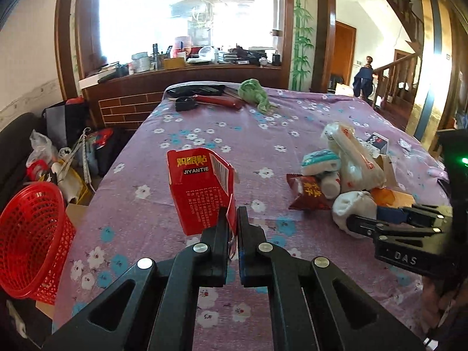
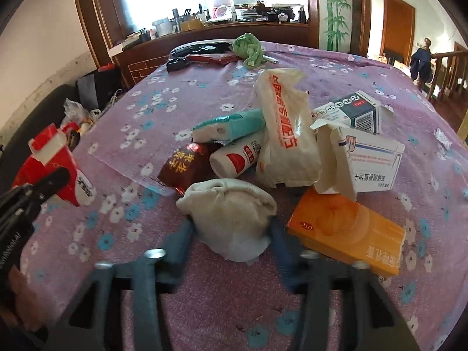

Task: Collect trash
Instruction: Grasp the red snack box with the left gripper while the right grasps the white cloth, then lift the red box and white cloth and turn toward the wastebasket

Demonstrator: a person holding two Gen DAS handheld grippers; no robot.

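Note:
My left gripper (image 1: 233,213) is shut on the flap of a red JIYANTIE box (image 1: 200,188) and holds it above the purple flowered tablecloth (image 1: 204,134). The box also shows in the right wrist view (image 2: 55,166). My right gripper (image 2: 231,228) is open, its fingers either side of a white crumpled cloth wad (image 2: 231,204); the wad also shows in the left wrist view (image 1: 355,204). Behind the wad lies a trash pile: a brown snack wrapper (image 2: 184,169), a white bottle (image 2: 237,161), a teal packet (image 2: 231,125), a white bag (image 2: 286,134), a white box (image 2: 368,161) and an orange box (image 2: 351,231).
A red mesh basket (image 1: 32,239) stands off the table's left edge, beside bags on the floor (image 1: 58,161). A green cloth (image 1: 254,93), scissors (image 1: 185,103) and a red flat item (image 1: 219,101) lie at the table's far end. A wooden counter (image 1: 181,73) stands behind.

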